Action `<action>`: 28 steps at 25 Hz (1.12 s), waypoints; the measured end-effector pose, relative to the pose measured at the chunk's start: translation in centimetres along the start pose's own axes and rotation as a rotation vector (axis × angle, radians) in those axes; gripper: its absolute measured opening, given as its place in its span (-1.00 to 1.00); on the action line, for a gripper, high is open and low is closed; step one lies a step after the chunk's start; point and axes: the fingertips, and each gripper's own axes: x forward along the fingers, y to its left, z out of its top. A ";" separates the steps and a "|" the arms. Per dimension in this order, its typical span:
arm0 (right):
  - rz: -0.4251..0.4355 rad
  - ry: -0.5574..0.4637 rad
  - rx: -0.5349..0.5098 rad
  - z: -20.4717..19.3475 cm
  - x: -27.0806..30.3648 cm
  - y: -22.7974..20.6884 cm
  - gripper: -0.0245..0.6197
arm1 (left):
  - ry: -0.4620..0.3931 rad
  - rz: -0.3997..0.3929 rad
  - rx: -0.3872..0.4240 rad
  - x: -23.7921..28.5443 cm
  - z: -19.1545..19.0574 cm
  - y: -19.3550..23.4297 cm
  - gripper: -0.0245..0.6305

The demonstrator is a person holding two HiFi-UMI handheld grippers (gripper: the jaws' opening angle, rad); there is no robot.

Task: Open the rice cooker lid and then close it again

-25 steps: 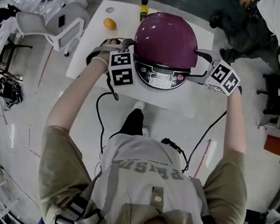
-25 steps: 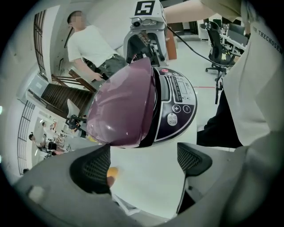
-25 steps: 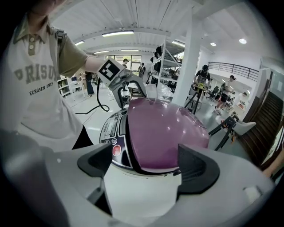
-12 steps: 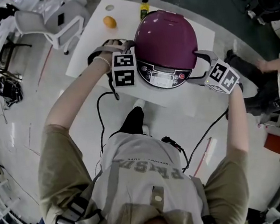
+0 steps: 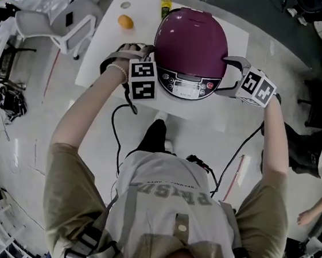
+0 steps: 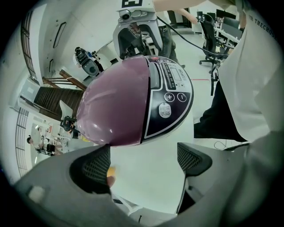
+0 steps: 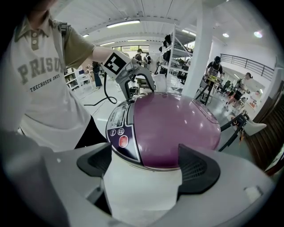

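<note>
Rice cooker [image 5: 189, 85] sits on the tabletop [image 5: 108, 42], lid [image 5: 190, 38] shut. I hold left claw [image 6: 144, 162] and right claw [image 7: 153, 166] wide open, empty, flanking its body. Probably bracing it before I go for the latch.

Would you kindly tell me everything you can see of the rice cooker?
The rice cooker is a rounded appliance with a glossy, plastic-looking purple dome lid, shut, above a dark front control panel carrying a small display, white-marked buttons and one red button. It stands upright on the white table, panel facing the person. The left gripper and right gripper flank it with fingers apart; neither clearly touches it.
</note>
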 end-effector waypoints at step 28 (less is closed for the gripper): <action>0.043 0.059 0.018 -0.1 0.5 0.2 0.45 | 0.041 -0.054 0.012 0.4 -0.3 0.0 0.55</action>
